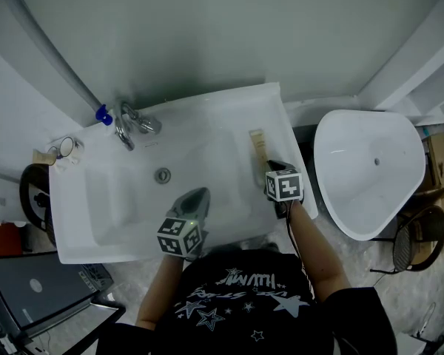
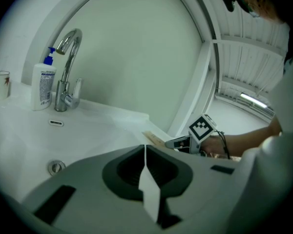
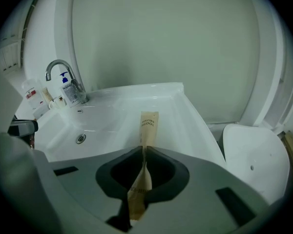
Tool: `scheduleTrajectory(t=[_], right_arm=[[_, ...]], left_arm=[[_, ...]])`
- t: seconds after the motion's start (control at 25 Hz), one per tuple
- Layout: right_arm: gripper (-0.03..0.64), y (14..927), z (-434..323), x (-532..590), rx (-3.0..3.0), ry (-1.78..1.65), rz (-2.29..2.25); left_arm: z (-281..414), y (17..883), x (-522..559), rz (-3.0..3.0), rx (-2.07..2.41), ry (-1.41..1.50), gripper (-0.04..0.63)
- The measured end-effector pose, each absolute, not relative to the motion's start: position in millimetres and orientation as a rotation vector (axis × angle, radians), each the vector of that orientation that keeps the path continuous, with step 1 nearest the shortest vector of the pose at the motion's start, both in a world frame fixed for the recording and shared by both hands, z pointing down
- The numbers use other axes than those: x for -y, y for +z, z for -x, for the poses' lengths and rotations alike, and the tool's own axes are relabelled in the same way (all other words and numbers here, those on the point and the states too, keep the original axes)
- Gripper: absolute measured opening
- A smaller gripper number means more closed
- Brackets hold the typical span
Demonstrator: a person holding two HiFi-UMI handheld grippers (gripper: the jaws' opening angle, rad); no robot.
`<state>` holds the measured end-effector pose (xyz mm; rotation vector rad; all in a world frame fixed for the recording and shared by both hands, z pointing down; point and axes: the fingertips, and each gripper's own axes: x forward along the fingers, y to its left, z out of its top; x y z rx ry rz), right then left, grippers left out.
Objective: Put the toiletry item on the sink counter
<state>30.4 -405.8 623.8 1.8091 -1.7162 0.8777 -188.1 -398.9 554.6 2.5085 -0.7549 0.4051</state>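
A tan paper toothbrush packet (image 1: 259,149) stretches along the right rim of the white sink (image 1: 229,109). Its far end rests on the counter. My right gripper (image 1: 271,168) is shut on its near end, and in the right gripper view the packet (image 3: 148,126) runs out from between the closed jaws (image 3: 143,150). My left gripper (image 1: 194,198) hovers over the front of the basin. Its jaws (image 2: 145,147) are shut, and I see nothing held in them. The left gripper view also shows the right gripper (image 2: 179,142) at the sink's right edge.
A chrome faucet (image 1: 131,120) stands at the back left, with a blue-capped soap bottle (image 1: 103,114) and a cup (image 1: 65,148) beside it. The drain (image 1: 163,174) sits mid-basin. A white toilet (image 1: 370,168) is close on the right, and a dark bin (image 1: 34,198) on the left.
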Motion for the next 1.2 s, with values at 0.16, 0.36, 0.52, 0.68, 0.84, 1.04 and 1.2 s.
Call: scheduleTrajectory(t=[0.16,0.36,0.52,0.68,0.84,1.04,1.2], right_arm=[[0.021,627.6,-28.8,407.8,1.72,0.878,-1.795],[0.068,629.7,-26.2,408.4,1.726,0.88,-1.774],[0.091,628.7,-29.5,408.6,1.736,0.879,-1.778],[0.095,621.7,-32.8,406.6,1.754,0.875,-1.789],[0.095,612.7,-36.7,404.3,1.789,0.858,-1.791],[0.095,604.7,-41.4,401.9,1.837,0.836,-1.78],[0.095,601.7,-46.5,402.5,1.873,0.82,-1.756]], left_arm=[[188.2,556.3,399.9,-2.504,0.755,0.41,0.023],[189.1,557.8,400.3,-2.499,0.759,0.416,0.023],[184.7,557.2,400.6,-2.499,0.762,0.418,0.023],[180.6,553.7,399.4,-2.506,0.767,0.416,0.023],[175.7,549.9,397.5,-2.507,0.785,0.41,0.023],[172.6,545.1,392.9,-2.496,0.851,0.395,0.023],[172.4,541.8,384.6,-2.478,0.916,0.377,0.023]])
